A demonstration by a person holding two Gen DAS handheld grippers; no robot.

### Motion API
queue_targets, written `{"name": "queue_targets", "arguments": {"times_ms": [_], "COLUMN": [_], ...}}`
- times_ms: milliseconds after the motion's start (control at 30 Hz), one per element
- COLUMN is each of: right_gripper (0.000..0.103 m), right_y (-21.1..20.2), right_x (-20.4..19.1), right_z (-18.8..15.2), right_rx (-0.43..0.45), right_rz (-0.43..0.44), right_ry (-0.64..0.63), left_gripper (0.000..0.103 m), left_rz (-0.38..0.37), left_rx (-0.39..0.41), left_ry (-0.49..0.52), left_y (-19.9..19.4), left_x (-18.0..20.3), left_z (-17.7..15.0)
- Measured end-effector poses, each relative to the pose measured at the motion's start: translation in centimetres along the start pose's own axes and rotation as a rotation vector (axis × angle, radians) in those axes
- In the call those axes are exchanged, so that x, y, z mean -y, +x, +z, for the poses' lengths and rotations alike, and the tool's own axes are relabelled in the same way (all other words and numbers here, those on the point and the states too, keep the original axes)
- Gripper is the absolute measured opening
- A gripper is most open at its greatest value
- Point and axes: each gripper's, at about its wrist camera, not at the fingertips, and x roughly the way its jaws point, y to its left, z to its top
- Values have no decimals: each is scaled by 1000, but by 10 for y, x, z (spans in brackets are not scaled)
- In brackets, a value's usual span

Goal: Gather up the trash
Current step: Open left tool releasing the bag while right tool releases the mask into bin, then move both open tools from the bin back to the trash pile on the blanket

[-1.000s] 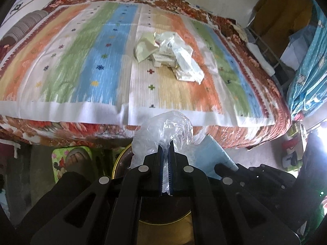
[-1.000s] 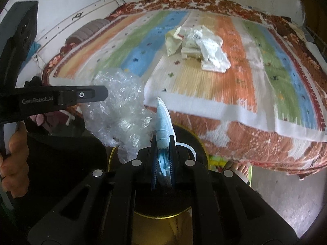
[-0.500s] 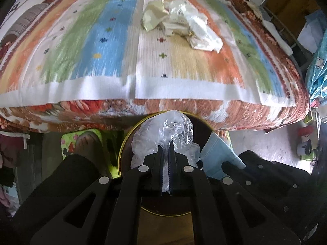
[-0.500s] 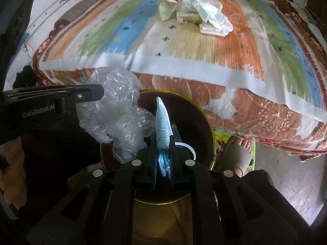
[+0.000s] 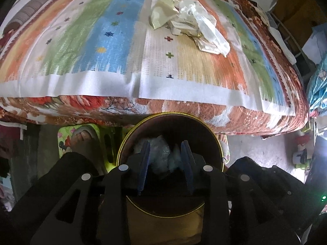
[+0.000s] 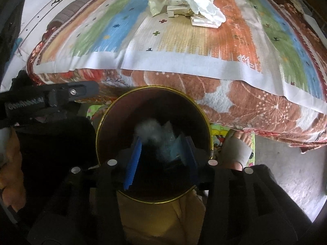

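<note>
A round dark bin with a gold rim stands on the floor against the bed. My left gripper is open over its mouth. My right gripper is open over it too. A crumpled clear plastic bag and a pale blue mask lie inside the bin. A heap of crumpled white paper and wrappers lies on the striped bedspread, far from both grippers.
The bed's edge overhangs just behind the bin. A sandalled foot on a green mat is beside the bin. The left gripper's body shows at the left of the right wrist view. Clutter stands at the right.
Both grippers were shut, the left on the plastic bag and the right on the blue mask. Both have opened, and the bag and mask have dropped into the bin.
</note>
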Motion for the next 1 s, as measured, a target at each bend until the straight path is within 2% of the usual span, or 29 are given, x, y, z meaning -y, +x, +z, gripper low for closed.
{"name": "queue_targets", "arguments": {"times_ms": [100,333,467,500,567,667,767,833,933,1000], "right_gripper": [44,56,59,62,65,69,70,71,75,79], "right_y": [-2,-10,-17,-19,-24,-29,-35,-39,-48,-52], "right_x": [0,2,5,6,8,8,8,7,8,8], "right_z": [3,9,14,16,20,24,28,32,40,44], "right_rx": [8,48,71,81,96,113,151,170,198,216], "right_rz": [15,23,41,43,52,57,47,23,40,22], "right_ry": [9,21,34,36,38,33,25,14,3,-10], "left_gripper": [40,43,52,56,59,60,60,61,67,68], "left_rz": [0,-12,-25,-26,-24,-19,19,9,9,-28], "left_rx": [21,56,88,102,118,132,153,172,206,206], "left_ry": [-3,-83,-113,-112,-107,-92,-58,-48,-36,-46], "left_y": [-5,-14,-22,-25,-29,-32,-39,-45,-52,-54], "left_x": [-1,-15,-21,-21,-21,-18,-13,-11,-10,-12], "left_z": [2,13,22,24,28,35,41,45,52,56]}}
